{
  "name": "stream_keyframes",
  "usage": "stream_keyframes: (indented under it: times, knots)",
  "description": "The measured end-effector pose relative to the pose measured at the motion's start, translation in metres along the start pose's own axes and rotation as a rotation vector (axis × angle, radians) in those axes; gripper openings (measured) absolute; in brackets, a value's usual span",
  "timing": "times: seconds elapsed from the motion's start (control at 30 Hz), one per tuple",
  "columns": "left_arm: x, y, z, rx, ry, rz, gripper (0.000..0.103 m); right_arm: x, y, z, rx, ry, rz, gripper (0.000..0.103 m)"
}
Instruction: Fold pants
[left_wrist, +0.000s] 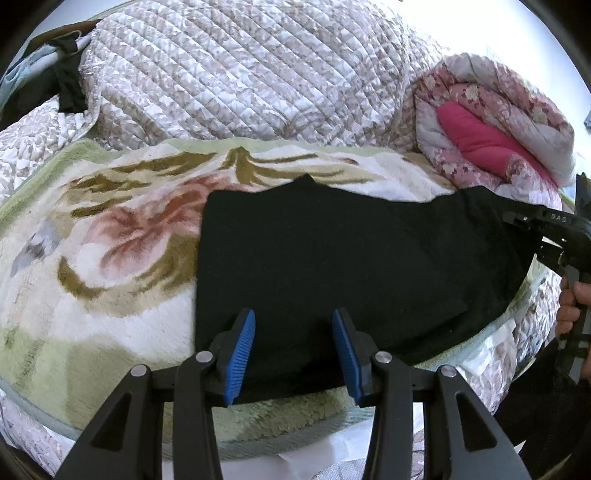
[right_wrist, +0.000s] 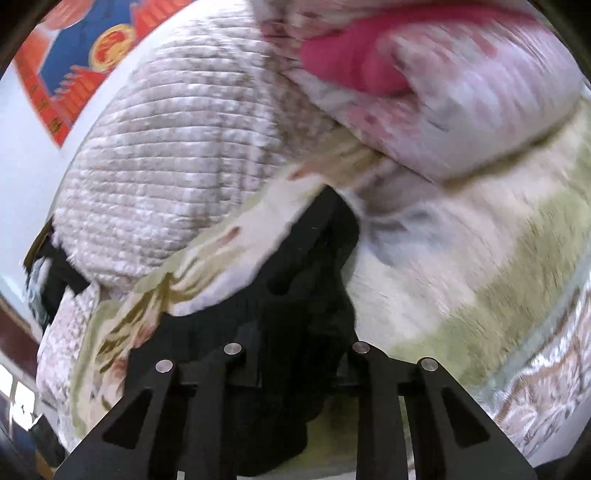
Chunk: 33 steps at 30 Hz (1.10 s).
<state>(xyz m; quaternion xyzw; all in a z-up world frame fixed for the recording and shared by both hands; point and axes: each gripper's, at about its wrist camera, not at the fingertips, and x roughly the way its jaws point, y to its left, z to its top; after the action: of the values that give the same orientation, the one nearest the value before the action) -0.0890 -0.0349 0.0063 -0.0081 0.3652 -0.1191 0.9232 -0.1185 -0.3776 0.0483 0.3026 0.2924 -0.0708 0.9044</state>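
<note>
The black pants (left_wrist: 332, 266) lie folded flat on a floral fleece blanket (left_wrist: 110, 236) on the bed. My left gripper (left_wrist: 293, 343) is open, its blue pads (left_wrist: 242, 350) apart just above the near edge of the pants. My right gripper (left_wrist: 532, 225) shows at the right end of the pants, shut on the fabric there. In the right wrist view the image is blurred; black cloth of the pants (right_wrist: 306, 280) bunches between the fingers and hides the pads.
A large quilted beige bedspread (left_wrist: 240, 74) is heaped behind the blanket. A rolled pink floral duvet (left_wrist: 498, 122) lies at the back right. Dark clothing (left_wrist: 66, 85) hangs at the far left. A red and blue poster (right_wrist: 88, 48) is on the wall.
</note>
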Motion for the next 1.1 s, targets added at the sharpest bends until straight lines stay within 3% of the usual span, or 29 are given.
stream_keyframes:
  times: [0.37, 0.57, 0.77, 0.97, 1.1]
  knots:
    - [-0.018, 0.050, 0.015, -0.131, -0.059, 0.093, 0.046, 0.005, 0.127, 0.001, -0.275, 0.040, 0.160, 0.022]
    - [-0.032, 0.082, 0.016, -0.227, -0.096, 0.137, 0.046, 0.041, 0.204, -0.049, -0.459, 0.160, 0.253, 0.022]
    - [-0.037, 0.099, 0.013, -0.277, -0.095, 0.149, 0.046, 0.088, 0.229, -0.123, -0.619, 0.338, 0.236, 0.022]
    - [-0.042, 0.110, 0.013, -0.320, -0.106, 0.138, 0.046, 0.068, 0.242, -0.113, -0.652, 0.252, 0.238, 0.022]
    - [-0.044, 0.111, 0.013, -0.329, -0.117, 0.139, 0.046, 0.072, 0.253, -0.127, -0.690, 0.275, 0.265, 0.022]
